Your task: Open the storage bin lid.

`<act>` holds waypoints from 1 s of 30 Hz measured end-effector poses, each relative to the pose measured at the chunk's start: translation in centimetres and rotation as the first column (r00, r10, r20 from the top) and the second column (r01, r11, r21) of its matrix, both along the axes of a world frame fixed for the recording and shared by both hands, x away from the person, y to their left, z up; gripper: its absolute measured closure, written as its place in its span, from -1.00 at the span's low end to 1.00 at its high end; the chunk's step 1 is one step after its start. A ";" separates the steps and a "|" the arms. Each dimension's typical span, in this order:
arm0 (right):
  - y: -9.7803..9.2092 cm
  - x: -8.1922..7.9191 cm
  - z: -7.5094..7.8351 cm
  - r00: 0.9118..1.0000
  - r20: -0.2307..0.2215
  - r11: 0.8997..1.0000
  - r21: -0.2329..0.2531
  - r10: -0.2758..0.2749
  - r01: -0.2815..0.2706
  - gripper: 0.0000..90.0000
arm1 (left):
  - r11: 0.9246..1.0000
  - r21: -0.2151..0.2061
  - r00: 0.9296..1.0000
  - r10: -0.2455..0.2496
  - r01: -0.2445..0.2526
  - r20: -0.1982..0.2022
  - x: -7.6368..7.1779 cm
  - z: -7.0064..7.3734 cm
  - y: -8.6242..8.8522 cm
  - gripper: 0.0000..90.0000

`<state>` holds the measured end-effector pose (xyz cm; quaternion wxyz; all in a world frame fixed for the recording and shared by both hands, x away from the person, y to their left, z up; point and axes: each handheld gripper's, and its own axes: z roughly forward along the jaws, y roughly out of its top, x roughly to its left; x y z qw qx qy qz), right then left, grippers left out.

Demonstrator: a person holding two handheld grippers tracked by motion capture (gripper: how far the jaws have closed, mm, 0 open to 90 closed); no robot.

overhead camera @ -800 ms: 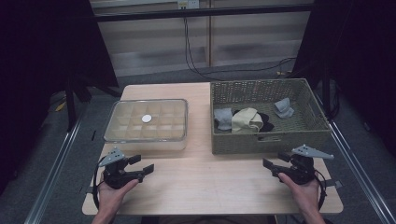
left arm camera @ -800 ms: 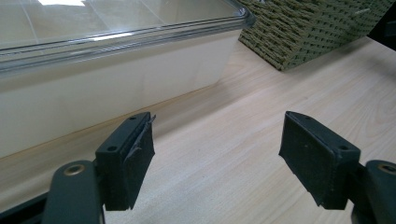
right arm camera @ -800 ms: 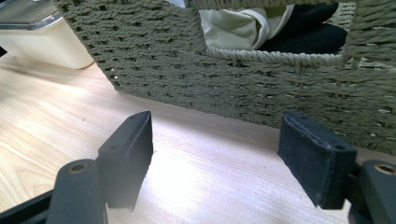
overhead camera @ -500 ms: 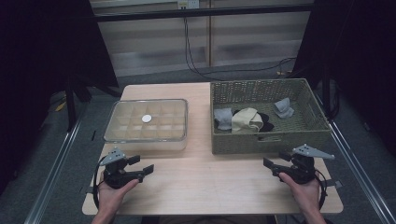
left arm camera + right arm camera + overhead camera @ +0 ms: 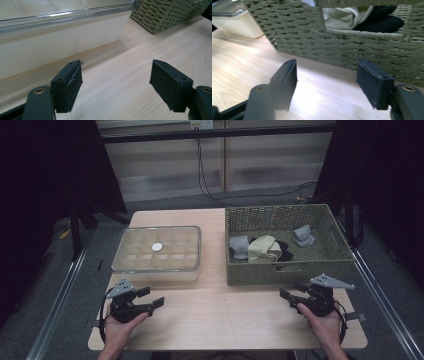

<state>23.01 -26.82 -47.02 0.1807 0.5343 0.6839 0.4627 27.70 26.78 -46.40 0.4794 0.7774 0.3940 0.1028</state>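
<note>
Pale wood forms the worktop (image 5: 225, 315). A wicker basket (image 5: 285, 270) is set far right, holding rolled socks (image 5: 262, 249), a gridded clear box (image 5: 156, 251) far left, probably for sorting. The left tool (image 5: 154, 297) and right tool (image 5: 289, 295) are held wide, empty, near the front edge. The box's small white disc (image 5: 157, 247) cannot be identified.

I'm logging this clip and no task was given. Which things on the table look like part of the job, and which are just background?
Likely part of the job:
wicker basket
socks in it
clear divided box
left gripper and right gripper, both open

Just background:
cables on the floor behind the table
metal rail
</note>
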 end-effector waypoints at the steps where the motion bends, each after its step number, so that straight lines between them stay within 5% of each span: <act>1: 0.2 0.0 0.1 1.000 -0.009 1.000 -0.001 0.013 -0.013 -0.25 | 1.000 -0.009 1.000 0.000 0.000 0.004 -0.1 0.1 0.0 -0.42; 6: 0.9 -0.1 0.7 0.998 -0.036 0.999 0.011 0.042 -0.042 -0.34 | 1.000 -0.011 1.000 -0.025 0.025 0.018 -0.4 0.4 0.2 -0.34; 13: 1.8 0.6 1.7 0.997 -0.032 0.998 0.013 0.068 -0.067 -0.40 | 1.000 0.006 1.000 0.011 -0.011 0.010 0.0 1.0 0.6 -0.42; 18: 2.2 0.5 2.0 0.995 -0.044 0.996 0.002 0.089 -0.089 -0.40 | 0.998 -0.040 0.999 0.046 -0.047 -0.022 0.3 1.5 1.3 -0.42; 30: 4.3 2.0 3.8 0.988 -0.011 0.988 0.009 0.153 -0.153 -0.36 | 1.000 -0.017 1.000 0.008 -0.009 -0.018 0.6 2.3 2.1 -0.52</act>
